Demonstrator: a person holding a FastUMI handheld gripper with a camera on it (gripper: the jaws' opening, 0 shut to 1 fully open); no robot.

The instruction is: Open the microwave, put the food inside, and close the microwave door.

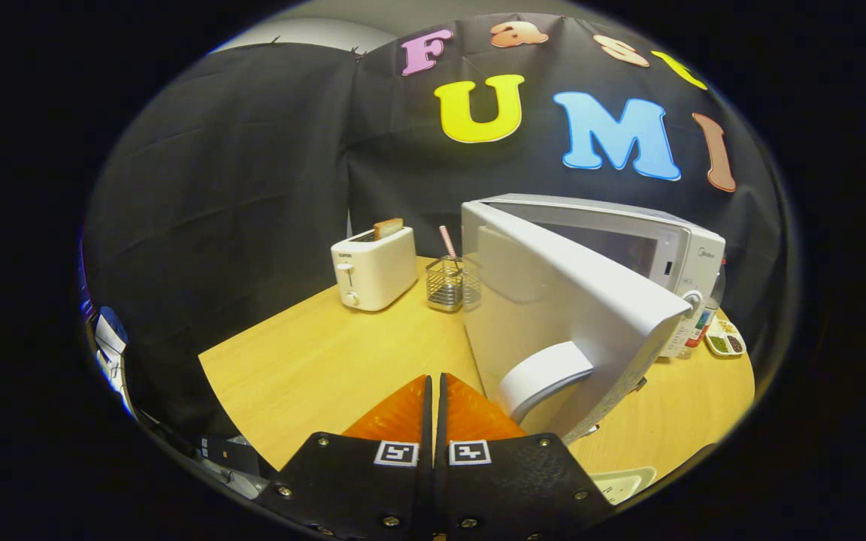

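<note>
The microwave is seen standing on the bench, beyond and to the right of the fingers; its door is swung wide open toward the camera, the hinge side lying near the wire holder and the free edge reaching out close to the hand-held gripper. The hand-held gripper is held with its fingers pressed together and nothing is pinched between them; only a thin slit is left. A pale rounded piece, possibly the handle, is seen low on the door just ahead of the fingertips; what it is cannot be told for certain. The door is judged to be a stiff, light, smooth-faced panel that turns freely on its hinge; a push near the free edge would likely suffice, and the slick face may let the fingers slide. A toaster is seen to the left; the food to be loaded cannot be made out with certainty.
</note>
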